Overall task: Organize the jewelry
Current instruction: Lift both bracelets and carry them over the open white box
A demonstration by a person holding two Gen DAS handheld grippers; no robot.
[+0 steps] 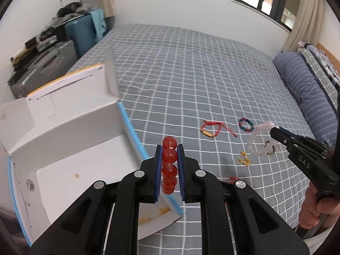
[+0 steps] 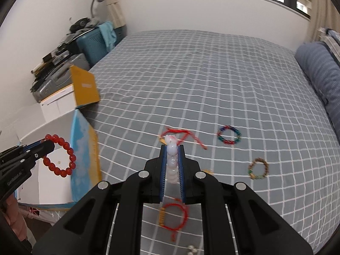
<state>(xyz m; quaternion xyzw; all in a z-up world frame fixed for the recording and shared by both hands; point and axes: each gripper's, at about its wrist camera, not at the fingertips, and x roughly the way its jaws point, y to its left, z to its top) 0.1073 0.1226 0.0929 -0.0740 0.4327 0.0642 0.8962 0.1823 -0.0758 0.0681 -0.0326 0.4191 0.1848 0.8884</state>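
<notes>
Left gripper (image 1: 170,148) is clamped nearly shut on a glossy red bead bracelet (image 1: 169,165), above the white cardboard box (image 1: 70,148). Right gripper (image 2: 172,148) pinches a milky pink bead bracelet (image 2: 172,161) over the checked bedsheet (image 2: 212,74).

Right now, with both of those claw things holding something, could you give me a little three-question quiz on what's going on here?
1. True or false: the left gripper is shut on a red bead bracelet.
2. What does the right gripper hold? A) a pale pink bead bracelet B) a gold chain C) nothing
3. Fill in: the multicoloured bead ring lies on the ____ bedsheet, not in the white box.

Key
1. True; the beads sit between its blue pads.
2. A
3. Grey checked
</notes>
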